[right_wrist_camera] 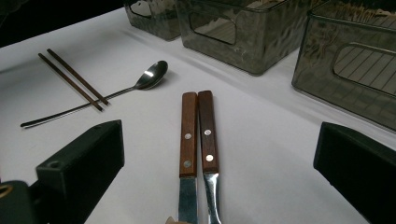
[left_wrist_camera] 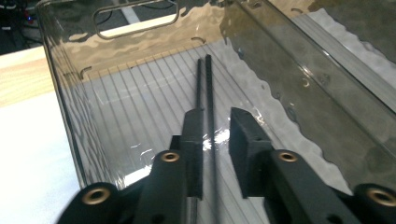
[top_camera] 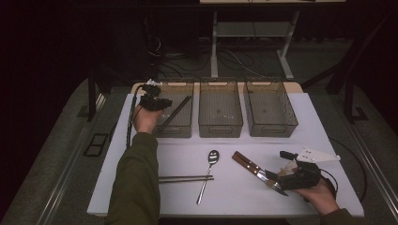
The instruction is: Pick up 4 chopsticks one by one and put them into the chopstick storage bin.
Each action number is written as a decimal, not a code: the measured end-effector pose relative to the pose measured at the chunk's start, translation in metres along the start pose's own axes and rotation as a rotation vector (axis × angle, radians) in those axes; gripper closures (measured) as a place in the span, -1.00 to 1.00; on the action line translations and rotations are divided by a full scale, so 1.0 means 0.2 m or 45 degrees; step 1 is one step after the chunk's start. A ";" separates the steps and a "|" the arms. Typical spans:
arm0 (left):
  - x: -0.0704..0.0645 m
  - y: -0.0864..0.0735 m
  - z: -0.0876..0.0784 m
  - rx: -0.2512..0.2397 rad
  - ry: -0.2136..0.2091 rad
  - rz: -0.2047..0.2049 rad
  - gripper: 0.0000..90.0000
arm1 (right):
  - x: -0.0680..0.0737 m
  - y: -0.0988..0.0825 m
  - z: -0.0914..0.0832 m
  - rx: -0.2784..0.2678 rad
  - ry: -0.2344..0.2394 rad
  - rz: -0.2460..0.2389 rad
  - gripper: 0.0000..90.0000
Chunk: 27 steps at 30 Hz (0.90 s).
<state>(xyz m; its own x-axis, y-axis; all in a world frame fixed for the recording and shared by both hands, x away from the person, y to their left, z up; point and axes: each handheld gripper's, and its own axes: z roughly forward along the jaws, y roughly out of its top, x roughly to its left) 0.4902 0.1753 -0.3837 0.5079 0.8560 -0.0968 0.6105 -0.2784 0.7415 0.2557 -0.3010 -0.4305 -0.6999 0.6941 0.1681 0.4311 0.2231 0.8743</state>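
Note:
My left gripper (top_camera: 162, 103) hangs over the left clear bin (top_camera: 180, 85), jaws pointing down into it. In the left gripper view a pair of thin black chopsticks (left_wrist_camera: 208, 84) slants down to the bin floor between the jaws of this gripper (left_wrist_camera: 217, 140). They lie against the left jaw with a gap to the right one, so the gripper is open. From above the same chopsticks (top_camera: 178, 108) lean across the bin. My right gripper (top_camera: 280, 169) rests low at the front right, wide open (right_wrist_camera: 219, 140). Two wooden-handled utensils (right_wrist_camera: 198, 130) lie side by side on the table between its jaws, untouched.
A spoon (top_camera: 210, 171) and a second pair of chopsticks (top_camera: 185, 178) lie on the white table near the front middle. Two more clear bins, middle (top_camera: 220, 125) and right (top_camera: 272, 130), stand in a row at the back. The wooden-handled utensils (top_camera: 248, 165) point toward the back left.

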 end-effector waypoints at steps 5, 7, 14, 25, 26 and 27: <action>-0.01 0.01 -0.02 -0.019 -0.015 0.016 0.42 | 0.00 0.00 0.00 -0.002 -0.003 -0.005 -0.96; -0.02 0.01 -0.04 -0.019 -0.015 0.052 0.31 | 0.00 0.00 0.00 -0.003 -0.003 -0.005 -0.96; -0.08 0.02 -0.12 -0.015 -0.101 0.114 -0.02 | 0.00 0.00 0.00 0.002 -0.005 -0.002 -0.96; -0.27 -0.12 -0.30 -0.102 -0.261 0.155 0.03 | 0.00 0.00 0.00 0.002 -0.012 -0.005 -0.96; -0.29 -0.14 -0.31 -0.108 -0.273 0.174 0.09 | 0.00 0.00 0.00 0.003 -0.011 -0.005 -0.96; -0.31 -0.16 -0.32 -0.110 -0.278 0.184 0.16 | 0.00 0.00 0.01 0.005 -0.010 -0.006 -0.96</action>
<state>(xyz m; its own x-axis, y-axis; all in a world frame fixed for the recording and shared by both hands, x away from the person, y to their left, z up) 0.3999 0.1588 -0.3583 0.7107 0.6933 -0.1193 0.4725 -0.3448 0.8111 0.2557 -0.2997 -0.4308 -0.6973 0.6985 0.1606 0.4303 0.2288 0.8732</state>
